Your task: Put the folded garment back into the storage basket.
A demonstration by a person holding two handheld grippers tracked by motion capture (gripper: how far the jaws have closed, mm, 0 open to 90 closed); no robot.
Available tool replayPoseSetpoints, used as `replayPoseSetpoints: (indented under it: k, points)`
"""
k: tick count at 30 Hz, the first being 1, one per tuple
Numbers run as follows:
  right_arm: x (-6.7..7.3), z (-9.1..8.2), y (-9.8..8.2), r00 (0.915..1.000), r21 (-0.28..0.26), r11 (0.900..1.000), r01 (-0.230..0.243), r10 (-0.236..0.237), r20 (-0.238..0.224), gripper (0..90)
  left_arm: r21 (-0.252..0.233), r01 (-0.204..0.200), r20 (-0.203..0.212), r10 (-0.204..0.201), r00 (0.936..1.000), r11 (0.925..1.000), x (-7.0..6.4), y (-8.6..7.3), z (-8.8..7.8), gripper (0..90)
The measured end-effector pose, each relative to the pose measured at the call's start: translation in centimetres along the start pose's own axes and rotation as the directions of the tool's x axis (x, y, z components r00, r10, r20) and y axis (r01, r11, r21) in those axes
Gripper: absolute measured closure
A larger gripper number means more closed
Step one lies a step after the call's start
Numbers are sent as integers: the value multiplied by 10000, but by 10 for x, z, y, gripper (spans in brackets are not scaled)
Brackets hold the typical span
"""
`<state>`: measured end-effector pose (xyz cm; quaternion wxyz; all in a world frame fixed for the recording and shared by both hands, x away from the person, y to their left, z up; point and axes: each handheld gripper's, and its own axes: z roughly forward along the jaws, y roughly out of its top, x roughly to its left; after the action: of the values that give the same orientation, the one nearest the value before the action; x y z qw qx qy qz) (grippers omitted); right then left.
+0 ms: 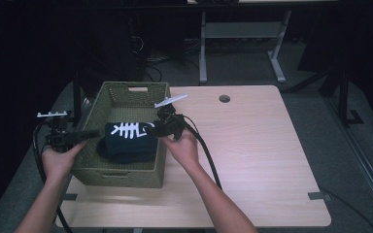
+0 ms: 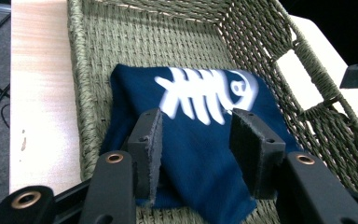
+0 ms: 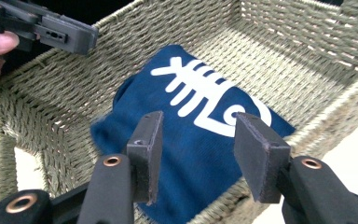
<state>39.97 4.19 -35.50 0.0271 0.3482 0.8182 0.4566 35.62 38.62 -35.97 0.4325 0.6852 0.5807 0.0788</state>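
Observation:
A folded dark blue cloth (image 1: 126, 141) with a white fish-skeleton print lies in the near half of a green woven basket (image 1: 93, 110). My left gripper (image 1: 93, 134) hovers over the basket's left wall, open, its jaws above the cloth (image 2: 200, 149) with nothing between them. My right gripper (image 1: 156, 129) reaches in over the right wall, open too, above the cloth (image 3: 191, 140). The left gripper (image 3: 81, 39) shows across the basket (image 3: 42, 88) in the right gripper view.
The basket (image 2: 177, 42) sits at the left of a light wooden table (image 1: 262, 160) with a round cable hole (image 1: 224, 98) near its far edge. Beyond the table stand white desk legs (image 1: 203, 53) on a grey floor.

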Motion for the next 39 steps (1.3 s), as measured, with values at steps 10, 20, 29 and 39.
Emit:
replayPoseSetpoints:
  k: [10, 20, 29, 39]
  points:
    - [-7, -15, 0, 9993, -261, 9995, -159, 150, -338, 529, -133, -296, 283, 300, 9991, 9995, -12, 3, 1, 531]
    - [-16, -32, -2, 9978, -499, 9982, -343, 314, -580, 517, -465, -706, 669, 737, 9950, 9964, -34, 6, -3, 517]
    - [-28, -53, -8, 9977, -687, 9965, -478, 443, -515, 496, -363, -1045, 770, 1070, 9913, 9939, -52, 7, 7, 506]
    - [-43, -73, -22, 9967, -732, 9946, -739, 712, -394, 470, -397, -1184, 972, 1218, 9878, 9922, -66, 9, 15, 486]
